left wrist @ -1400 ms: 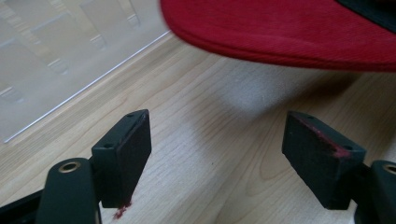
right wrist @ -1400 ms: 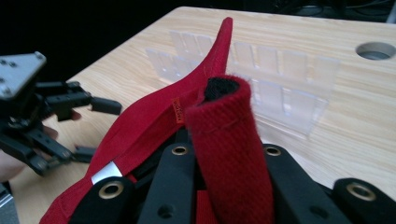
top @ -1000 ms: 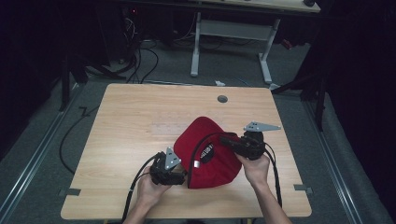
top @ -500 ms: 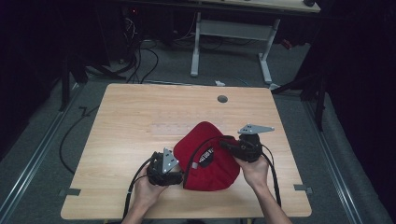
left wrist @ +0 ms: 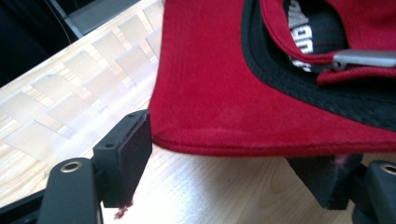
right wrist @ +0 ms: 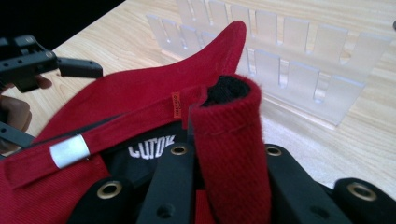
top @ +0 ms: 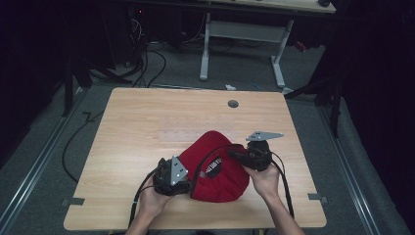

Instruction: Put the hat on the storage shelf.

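A red cap [top: 220, 166] with a black lining lies on the wooden table [top: 147, 112], near the front edge. My right gripper [top: 234, 155] reaches in from the right and is shut on a rolled fold of the cap's red back band [right wrist: 229, 140]. The strap's metal buckle [right wrist: 69, 150] lies just left of it. My left gripper [top: 188, 180] sits at the cap's left side. In the left gripper view its jaws [left wrist: 224, 163] stand wide apart at the brim's edge [left wrist: 224, 93]. One pad [left wrist: 123, 149] meets the brim's corner and the other is under the brim.
A clear plastic slotted rack [right wrist: 280, 56] lies flat on the table behind the cap. A round cable hole [top: 233, 104] is near the far edge. Beyond the table stand a white desk frame [top: 244, 34] and floor cables.
The cap stood up in a higher peak a second ago and now sits lower and rounder. Both hands have hardly moved.
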A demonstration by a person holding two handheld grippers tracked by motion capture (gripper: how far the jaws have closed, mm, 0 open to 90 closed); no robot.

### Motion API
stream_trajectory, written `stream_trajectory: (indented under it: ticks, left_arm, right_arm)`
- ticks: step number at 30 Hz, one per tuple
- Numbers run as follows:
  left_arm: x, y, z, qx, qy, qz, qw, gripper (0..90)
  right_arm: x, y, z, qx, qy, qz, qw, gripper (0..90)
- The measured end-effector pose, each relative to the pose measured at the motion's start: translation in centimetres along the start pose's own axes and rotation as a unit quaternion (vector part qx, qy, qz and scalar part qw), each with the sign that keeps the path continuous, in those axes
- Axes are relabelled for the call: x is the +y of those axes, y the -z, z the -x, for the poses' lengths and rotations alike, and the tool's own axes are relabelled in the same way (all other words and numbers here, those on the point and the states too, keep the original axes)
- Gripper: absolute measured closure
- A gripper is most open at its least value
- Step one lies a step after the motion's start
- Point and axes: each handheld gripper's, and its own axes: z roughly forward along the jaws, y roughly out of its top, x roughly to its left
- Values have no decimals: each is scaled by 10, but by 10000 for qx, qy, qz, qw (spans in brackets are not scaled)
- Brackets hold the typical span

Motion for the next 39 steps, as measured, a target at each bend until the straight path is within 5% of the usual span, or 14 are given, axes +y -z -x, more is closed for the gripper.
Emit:
stream_trajectory:
  ticks: [5,9,12,14,18,28,33,39]
  left_arm:
    - [4,2,-1,16,-16,-15,10000,253]
    - [3,3,4,4,-242,-89,9997,290]
    - [3,-1,11,-122,-317,-119,9994,347]
    - [5,-1,11,-62,-341,-133,9993,351]
    - [6,5,6,-219,-263,-169,9993,453]
    - [11,16,6,-673,-191,-484,9964,726]
    - [13,16,7,-709,-298,-529,9956,764]
    - [15,21,-1,-623,-122,-499,9967,785]
  right_arm:
    - [-4,-4,3,223,-190,-78,9995,826]
    - [-6,-5,5,391,-320,-135,9986,827]
    - [-5,-10,-2,797,-319,-162,9962,826]
    - [-3,-14,-9,563,-153,-202,9981,824]
    - [-3,-15,-1,863,-352,-181,9955,819]
    - [-3,-14,-2,863,-339,-80,9957,768]
    - [-3,-7,-2,661,-299,40,9974,662]
    - [-2,10,9,529,-485,489,9962,541]
